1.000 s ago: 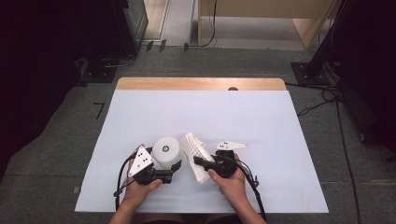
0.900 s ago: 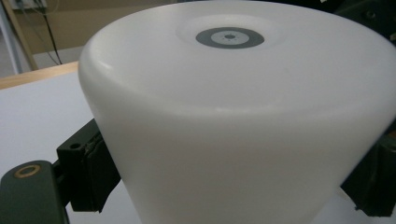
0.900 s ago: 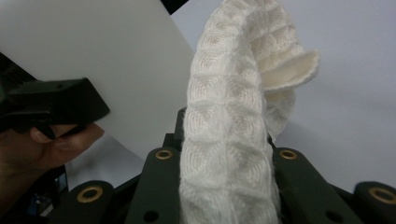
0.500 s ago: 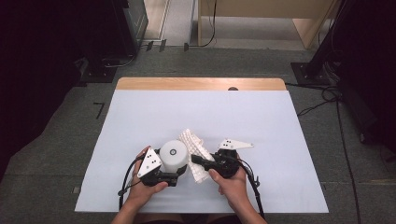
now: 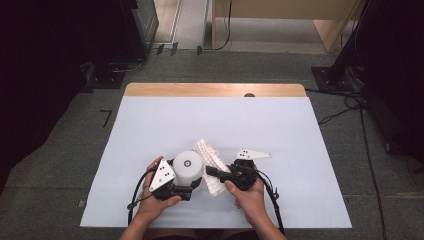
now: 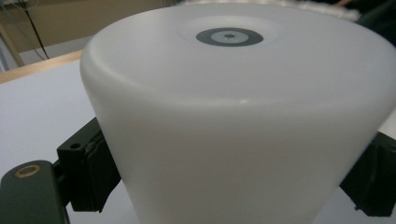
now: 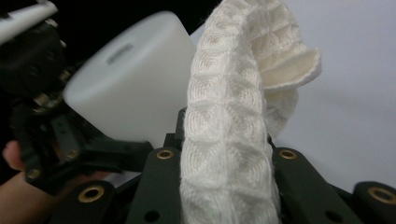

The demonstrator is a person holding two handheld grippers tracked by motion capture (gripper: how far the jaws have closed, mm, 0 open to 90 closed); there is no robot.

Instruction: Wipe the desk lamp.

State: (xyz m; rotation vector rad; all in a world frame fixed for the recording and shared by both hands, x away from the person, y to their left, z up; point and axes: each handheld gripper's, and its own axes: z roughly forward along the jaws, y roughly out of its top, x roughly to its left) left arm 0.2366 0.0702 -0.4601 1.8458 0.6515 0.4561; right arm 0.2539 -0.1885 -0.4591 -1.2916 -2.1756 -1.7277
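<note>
The left gripper (image 5: 186, 189) clamps the white cup (image 5: 187, 167); the right gripper (image 5: 216, 173) pinches the cloth (image 5: 210, 160); wiping seems underway; next, press cloth against cup.

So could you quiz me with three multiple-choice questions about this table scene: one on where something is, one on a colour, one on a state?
1. Where is the white cup?
A. between the left gripper jaws
B. at the table's far edge
C. on the floor

2. What colour is the waffle cloth?
A. red
B. white
C. black

3. How is the right gripper?
A. wide open
B. lying on the table
C. shut on the cloth

Answers: 1 A, jaws flank the cup's sides; 2 B, cream-white weave; 3 C, jaws pinch the cloth.
</note>
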